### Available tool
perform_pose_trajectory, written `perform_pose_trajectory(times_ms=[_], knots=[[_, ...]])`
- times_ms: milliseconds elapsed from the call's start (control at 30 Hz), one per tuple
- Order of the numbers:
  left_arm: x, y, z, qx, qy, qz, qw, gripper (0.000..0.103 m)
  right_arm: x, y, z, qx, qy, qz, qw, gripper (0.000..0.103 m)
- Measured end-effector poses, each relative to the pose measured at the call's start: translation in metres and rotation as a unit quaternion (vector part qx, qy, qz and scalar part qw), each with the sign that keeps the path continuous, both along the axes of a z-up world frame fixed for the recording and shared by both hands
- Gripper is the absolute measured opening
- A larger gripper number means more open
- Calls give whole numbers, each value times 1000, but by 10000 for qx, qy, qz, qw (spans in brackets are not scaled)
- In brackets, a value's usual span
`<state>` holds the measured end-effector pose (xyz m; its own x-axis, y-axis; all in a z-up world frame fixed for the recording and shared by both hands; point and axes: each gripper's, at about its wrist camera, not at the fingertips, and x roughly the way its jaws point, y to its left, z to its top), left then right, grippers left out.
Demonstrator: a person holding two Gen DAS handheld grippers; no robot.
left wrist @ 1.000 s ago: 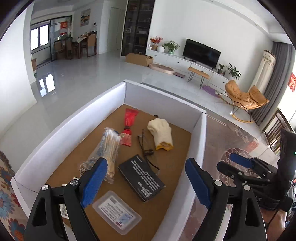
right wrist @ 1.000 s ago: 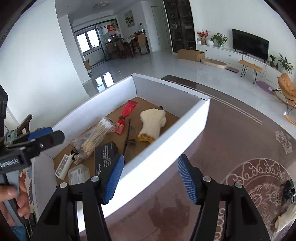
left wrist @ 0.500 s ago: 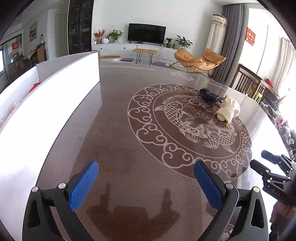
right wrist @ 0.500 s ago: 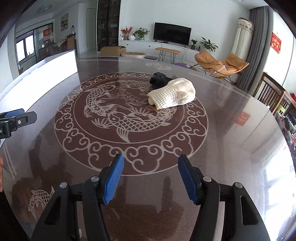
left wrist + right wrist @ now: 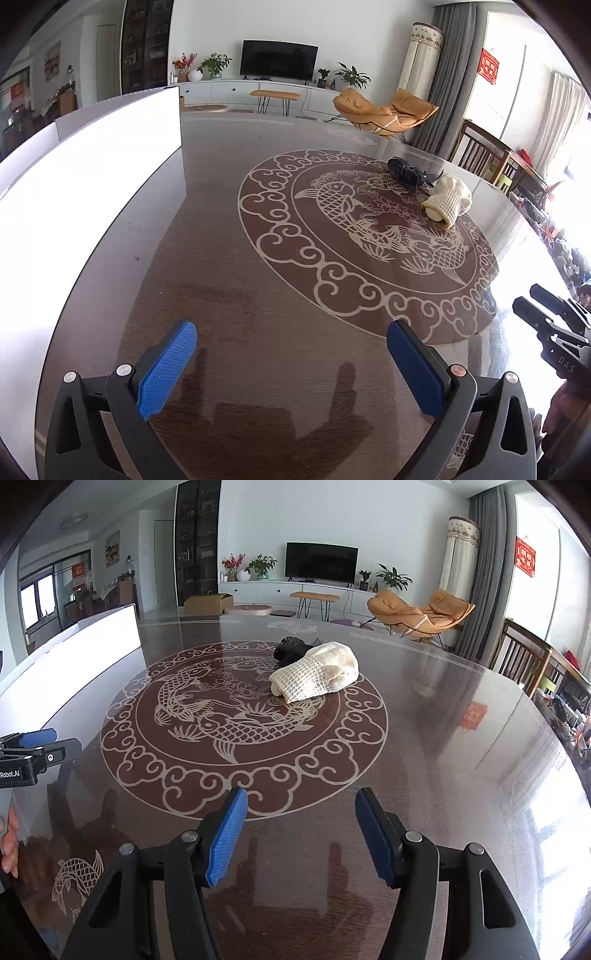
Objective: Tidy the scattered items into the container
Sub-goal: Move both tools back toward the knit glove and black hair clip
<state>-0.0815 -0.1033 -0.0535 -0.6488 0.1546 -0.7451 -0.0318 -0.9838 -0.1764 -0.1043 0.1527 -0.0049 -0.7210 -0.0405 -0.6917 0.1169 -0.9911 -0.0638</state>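
Two items left on the counter (image 5: 424,738), right of centre: cream knit glove (image 5: 317,677) touching a dark bundle (image 5: 291,650); white container (image 5: 92,177) at left edge, interior hidden. Left gripper (image 5: 291,350) and right gripper (image 5: 301,834): fingers spread, grasping nothing.

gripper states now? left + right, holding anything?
Left gripper: open wide, holding nothing, bare table between the pads.
Right gripper: open, narrower gap, holding nothing.

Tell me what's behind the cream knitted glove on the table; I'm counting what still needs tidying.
A dark, crumpled item lies right behind the cream knitted glove, seemingly touching it. The glove covers its near side, so what it is and whether anything more hides there cannot be told.
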Motion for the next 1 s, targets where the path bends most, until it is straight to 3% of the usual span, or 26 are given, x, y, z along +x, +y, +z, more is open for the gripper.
perform_pose_trajectory(times_ms=[167,400,533,667,800,1000], knots=[[0,-17,-5,434,-90,315,9985,103,-7,5,-6,5,-224,-264,9994,62],[-2,-10,-5,270,-147,254,9992,103,-19,14,-18,-27,-628,-551,9965,62],[-2,-12,-5,337,-128,250,9990,103,-30,27,-18,-668,-743,-704,9925,62],[-2,-12,-5,349,-124,251,9990,103,-69,37,-4,-1636,-818,-919,9788,62],[-1,-14,-4,457,-89,260,9986,103,-125,27,3,-2093,-974,-1179,9658,62],[-2,-15,-4,510,-75,257,9983,103,-192,7,-10,-1782,-1071,-2480,9462,65]])
